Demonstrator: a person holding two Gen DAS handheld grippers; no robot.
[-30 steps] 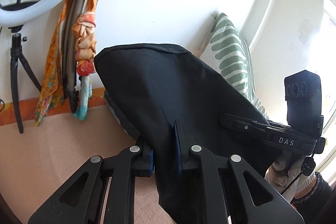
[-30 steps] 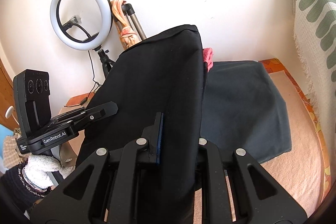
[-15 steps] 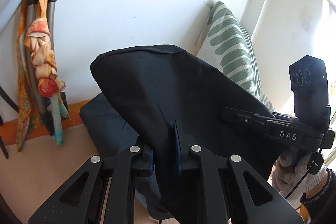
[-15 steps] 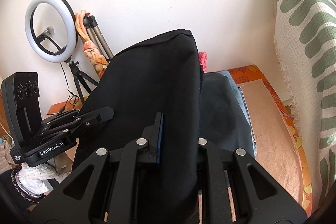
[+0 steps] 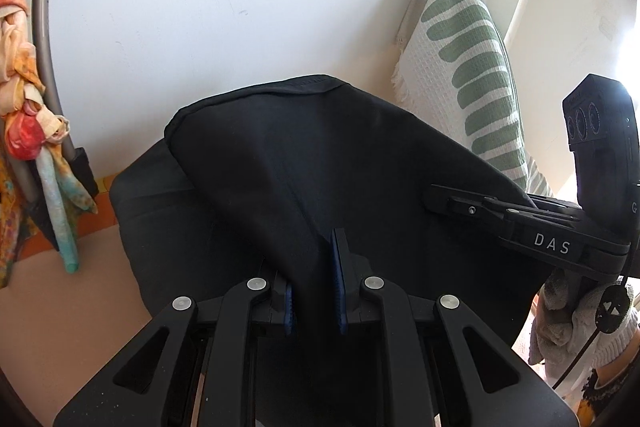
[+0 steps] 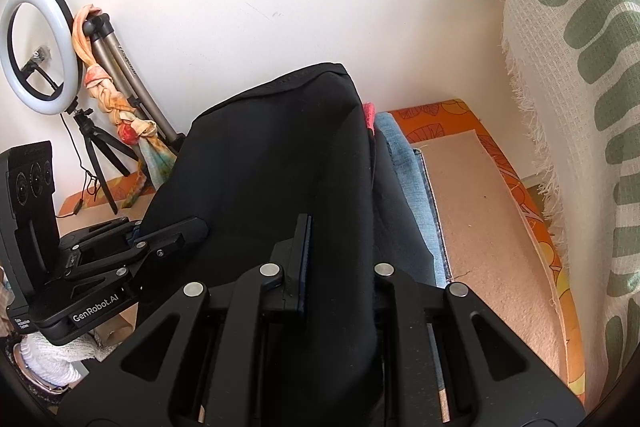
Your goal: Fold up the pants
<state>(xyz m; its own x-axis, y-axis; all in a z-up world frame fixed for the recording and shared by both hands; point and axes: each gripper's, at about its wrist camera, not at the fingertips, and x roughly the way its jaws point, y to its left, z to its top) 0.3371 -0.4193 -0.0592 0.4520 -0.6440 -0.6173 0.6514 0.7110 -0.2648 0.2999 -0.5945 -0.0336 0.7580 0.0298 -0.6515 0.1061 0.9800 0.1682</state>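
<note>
Black pants (image 5: 328, 155) hang as a doubled panel, lifted off the surface between both grippers. My left gripper (image 5: 312, 267) is shut on the near edge, its blue pads pinching the cloth. My right gripper (image 6: 340, 243) is shut on the other end of that edge; one of its fingers is hidden under the fabric. Each gripper shows in the other's view: the right gripper (image 5: 480, 205) at the pants' right side, the left gripper (image 6: 172, 231) at their left side. The pants hang over a stack of folded clothes (image 5: 160, 211) by the wall.
The stack holds a dark garment, blue jeans (image 6: 416, 187) and a pink piece (image 6: 369, 113). A green-and-white pillow (image 6: 568, 67) leans at the right. A ring light (image 6: 38, 43) and a tripod with a scarf (image 6: 120, 99) stand at the left. Beige mat (image 6: 480, 219) lies between stack and pillow.
Both grippers have carried the pants forward and somewhat down, toward the wall and over the folded stack. The ring light has slid out of the left view. Both grips are unchanged.
</note>
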